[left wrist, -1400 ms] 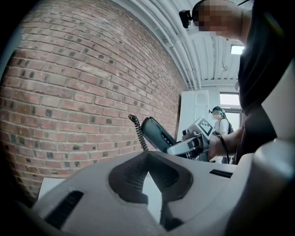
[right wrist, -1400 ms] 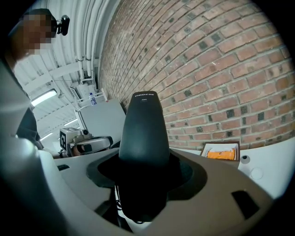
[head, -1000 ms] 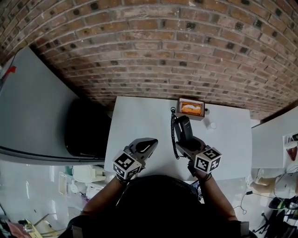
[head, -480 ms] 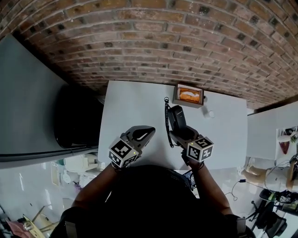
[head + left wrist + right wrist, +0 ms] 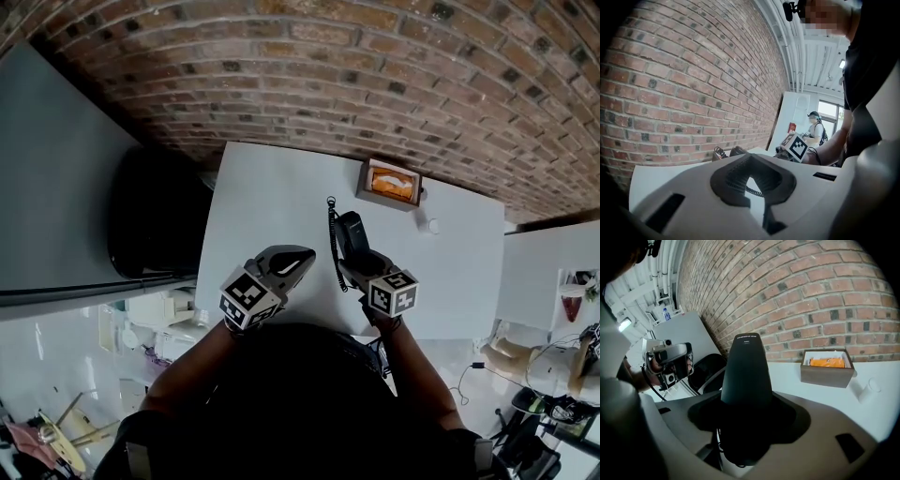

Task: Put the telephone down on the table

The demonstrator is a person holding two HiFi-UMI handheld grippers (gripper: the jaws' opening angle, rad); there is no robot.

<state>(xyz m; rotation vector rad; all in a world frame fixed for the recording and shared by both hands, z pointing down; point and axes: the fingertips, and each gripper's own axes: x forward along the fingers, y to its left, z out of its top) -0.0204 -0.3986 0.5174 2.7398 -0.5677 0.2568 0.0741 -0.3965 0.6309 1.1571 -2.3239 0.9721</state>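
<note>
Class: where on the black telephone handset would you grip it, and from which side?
Probably its near end, jaws across the narrow width, coming along its length as the right gripper does. The handset is long and slim, and its coiled cord trails on the left, so avoid that side.

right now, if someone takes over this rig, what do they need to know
Left gripper: shut, empty, over the near part of the white table.
Right gripper: shut on the black telephone handset, which points toward the brick wall. Its coiled cord runs along its left side in the head view.
Wooden box with something orange inside sits at the table's far edge, apart from the handset.
Done: the handset is over the table, not yet released; I cannot tell whether it touches.
Left to do: probably lay it on bare tabletop, open the jaws, back away.
</note>
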